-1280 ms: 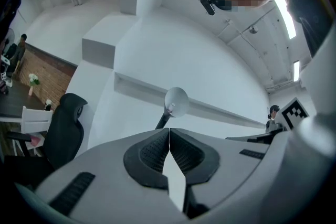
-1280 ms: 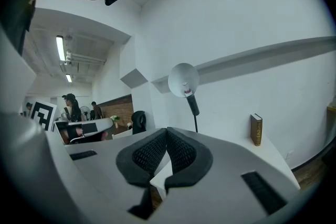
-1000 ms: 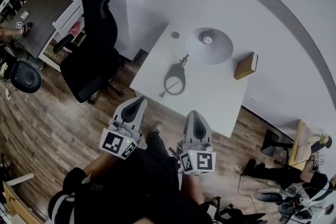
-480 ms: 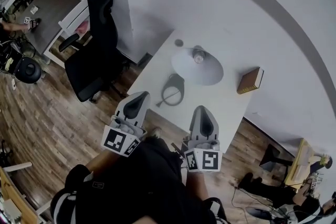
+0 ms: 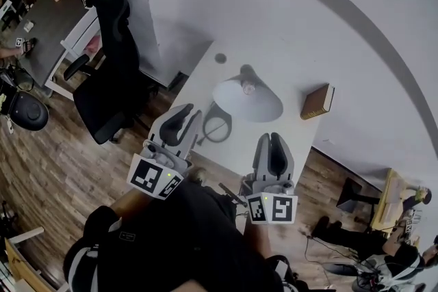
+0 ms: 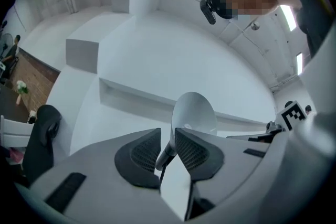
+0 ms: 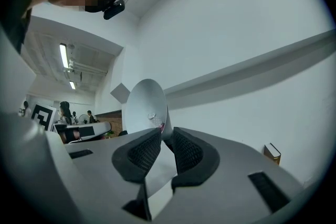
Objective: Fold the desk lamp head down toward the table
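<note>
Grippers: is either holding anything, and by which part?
Nothing is held: left gripper and right gripper, jaws just opening and empty, are short of the desk lamp.

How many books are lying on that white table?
1. The brown book lies near the table's right edge in the head view, to the right of the lamp shade. The shade could hide something small beneath it.

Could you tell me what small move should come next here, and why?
Probably carry both the left tongs and the right tongs forward to the lamp head. Both pairs have just been opening, nothing sits between either, and they hang short of the lamp, not yet folded down.
</note>
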